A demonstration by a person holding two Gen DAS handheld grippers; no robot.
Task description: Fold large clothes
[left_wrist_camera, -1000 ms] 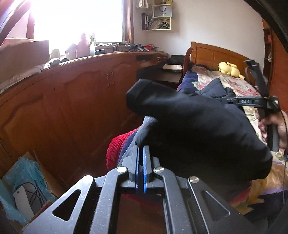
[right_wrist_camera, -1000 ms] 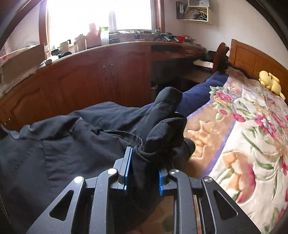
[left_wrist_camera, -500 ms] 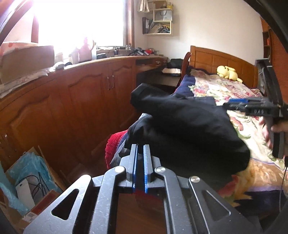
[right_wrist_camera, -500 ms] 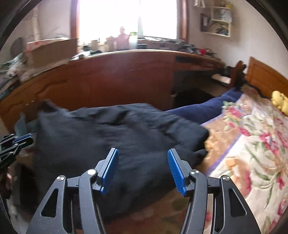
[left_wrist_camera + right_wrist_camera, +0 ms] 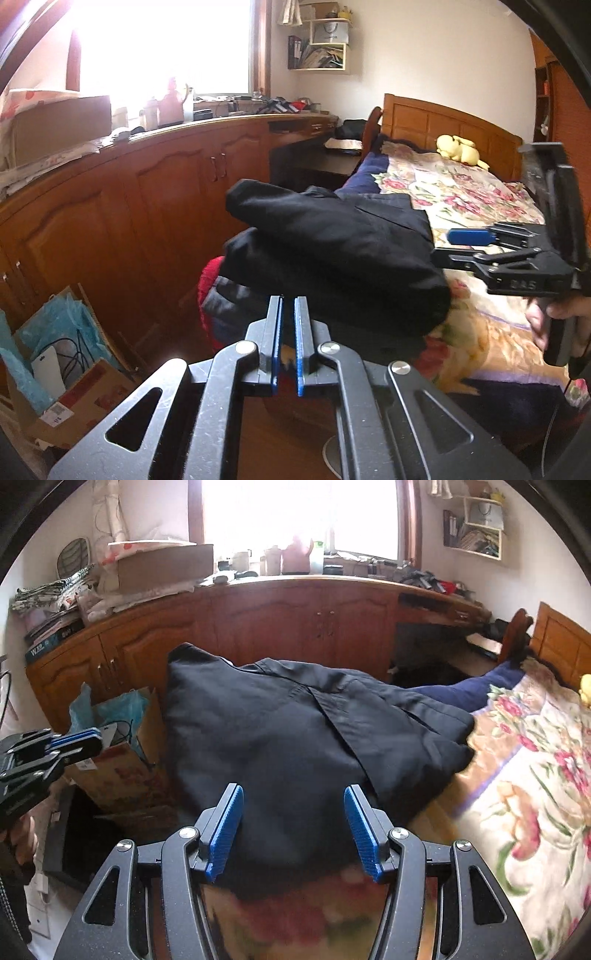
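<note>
A dark navy garment (image 5: pixel 332 251) lies folded in a thick bundle on the near corner of the bed, also seen in the right wrist view (image 5: pixel 295 738). My left gripper (image 5: pixel 289 301) is shut with nothing between its pads, a little short of the garment's near edge. It shows at the left edge of the right wrist view (image 5: pixel 96 743). My right gripper (image 5: pixel 293 794) stands open and empty just in front of the garment. In the left wrist view it appears side-on (image 5: pixel 443 245), held by a hand (image 5: pixel 565 317).
The bed carries a floral blanket (image 5: pixel 524 775), a yellow plush toy (image 5: pixel 458 147) and a wooden headboard (image 5: pixel 443 125). Red fabric (image 5: pixel 208 280) pokes out under the garment. Wooden cabinets (image 5: pixel 280 620) run along the wall. A cardboard box (image 5: pixel 74 387) with a teal bag stands on the floor.
The right gripper let go of the garment's fold, opened and drew back. The left gripper also pulled back from the cloth. The garment now rests on the bed.
</note>
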